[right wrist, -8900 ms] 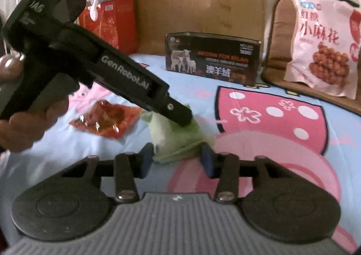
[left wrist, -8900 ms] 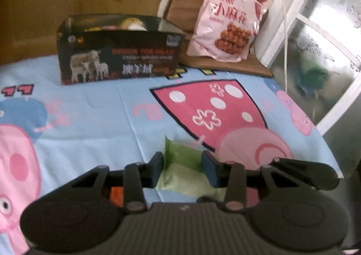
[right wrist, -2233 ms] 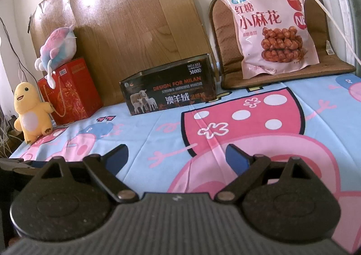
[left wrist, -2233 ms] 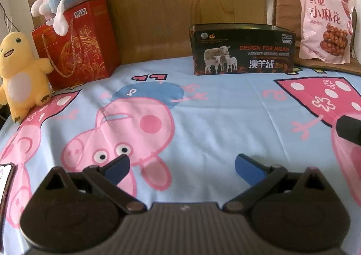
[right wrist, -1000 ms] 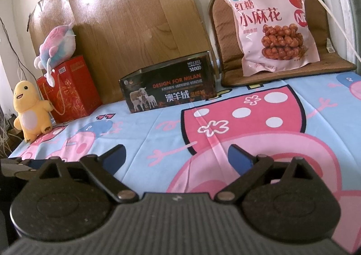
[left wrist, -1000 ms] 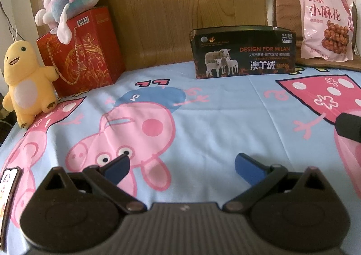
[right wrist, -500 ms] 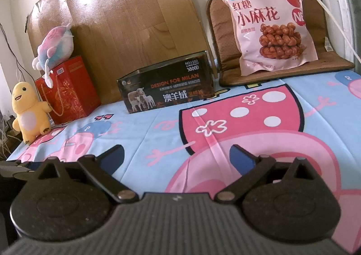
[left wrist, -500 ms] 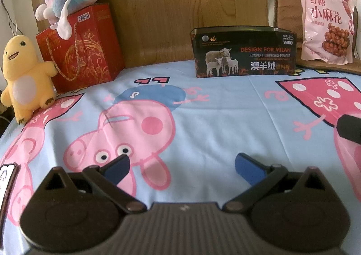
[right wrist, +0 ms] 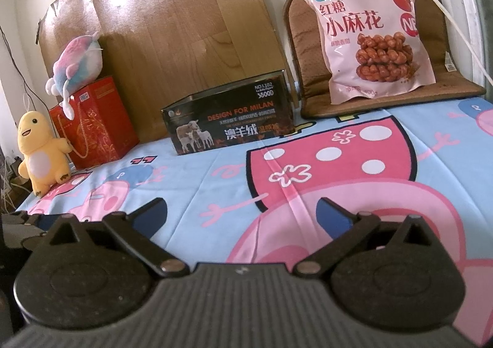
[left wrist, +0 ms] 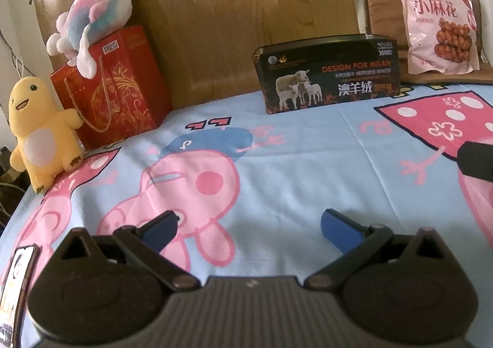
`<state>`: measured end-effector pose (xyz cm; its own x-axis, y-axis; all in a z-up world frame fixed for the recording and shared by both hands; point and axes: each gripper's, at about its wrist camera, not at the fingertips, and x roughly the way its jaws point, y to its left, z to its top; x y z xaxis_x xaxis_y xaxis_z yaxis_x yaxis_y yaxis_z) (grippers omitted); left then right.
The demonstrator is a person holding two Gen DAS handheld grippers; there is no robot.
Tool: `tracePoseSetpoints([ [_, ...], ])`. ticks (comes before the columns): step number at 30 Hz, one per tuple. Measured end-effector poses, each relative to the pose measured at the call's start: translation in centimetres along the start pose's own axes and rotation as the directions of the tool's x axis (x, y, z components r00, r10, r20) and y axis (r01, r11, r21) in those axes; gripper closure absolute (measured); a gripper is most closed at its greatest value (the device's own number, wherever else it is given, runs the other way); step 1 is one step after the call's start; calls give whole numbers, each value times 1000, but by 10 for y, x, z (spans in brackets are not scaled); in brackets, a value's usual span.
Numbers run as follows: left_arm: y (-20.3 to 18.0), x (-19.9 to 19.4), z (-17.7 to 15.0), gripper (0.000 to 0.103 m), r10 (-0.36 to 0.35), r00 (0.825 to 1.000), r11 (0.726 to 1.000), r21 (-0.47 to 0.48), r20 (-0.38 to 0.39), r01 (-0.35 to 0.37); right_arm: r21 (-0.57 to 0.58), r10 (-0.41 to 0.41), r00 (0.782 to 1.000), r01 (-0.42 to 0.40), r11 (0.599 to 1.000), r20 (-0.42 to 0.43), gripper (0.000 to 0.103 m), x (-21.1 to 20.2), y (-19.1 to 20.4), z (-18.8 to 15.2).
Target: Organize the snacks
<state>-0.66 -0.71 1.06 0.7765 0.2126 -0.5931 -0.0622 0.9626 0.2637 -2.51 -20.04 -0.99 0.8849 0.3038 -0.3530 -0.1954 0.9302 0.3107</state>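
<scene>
Left wrist view: left tool (left wrist: 248, 223), spread wide, empty, above the bed sheet (left wrist: 308, 163); black box (left wrist: 328, 72) at the far edge. Right wrist view: right tool (right wrist: 242, 209) spread wide, empty; pink snack bag (right wrist: 369, 30) upright at the far right corner.

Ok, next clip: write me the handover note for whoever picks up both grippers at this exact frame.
Left gripper: open, holding nothing, low over the cartoon bedsheet.
Right gripper: open, holding nothing, also low over the sheet.
Dark open-top box stands at the back by the wooden board; its contents are not visible from here.
Pink snack bag leans upright on the brown cushion, right of the box, apart from it.
No loose snacks show on the sheet in either view, so small items look done.
Left: possibly the pink bag, if it belongs with the rest.
</scene>
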Motion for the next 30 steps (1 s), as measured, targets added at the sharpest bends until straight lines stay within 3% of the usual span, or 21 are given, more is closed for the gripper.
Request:
tracePoseSetpoints([
  [30, -2, 0, -2, 0, 8, 1000, 1000, 25, 21, -9, 1, -1, 1000, 1, 1000, 1, 0, 0, 0, 0],
])
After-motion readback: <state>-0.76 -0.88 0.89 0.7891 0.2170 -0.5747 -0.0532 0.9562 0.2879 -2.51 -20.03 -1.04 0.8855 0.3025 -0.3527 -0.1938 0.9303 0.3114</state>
